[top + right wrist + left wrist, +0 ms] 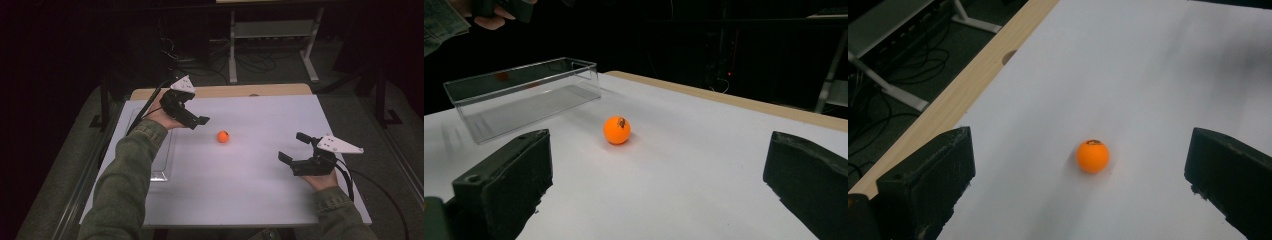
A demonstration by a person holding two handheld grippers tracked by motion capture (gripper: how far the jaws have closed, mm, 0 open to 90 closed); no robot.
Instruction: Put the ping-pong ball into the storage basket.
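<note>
A small orange ball (pixel 223 136) lies on the white table top (pixel 250 190), near its middle. My left gripper (pixel 196 118) hovers just left of the ball and a little beyond it, open and holding nothing. In the left gripper view the ball (pixel 1093 156) sits on the table ahead, between the two wide-apart jaws. My right gripper (pixel 291 146) is held to the right of the ball, nearer the front edge, open and empty. It faces the ball (pixel 617 130) from some distance.
A clear plastic tray (pixel 529 82) stands empty at the table's left side, partly under the left forearm (pixel 130 170). A wooden strip (pixel 225 91) runs along the far edge. Cables and a metal stand's legs (pixel 270 55) lie on the floor beyond.
</note>
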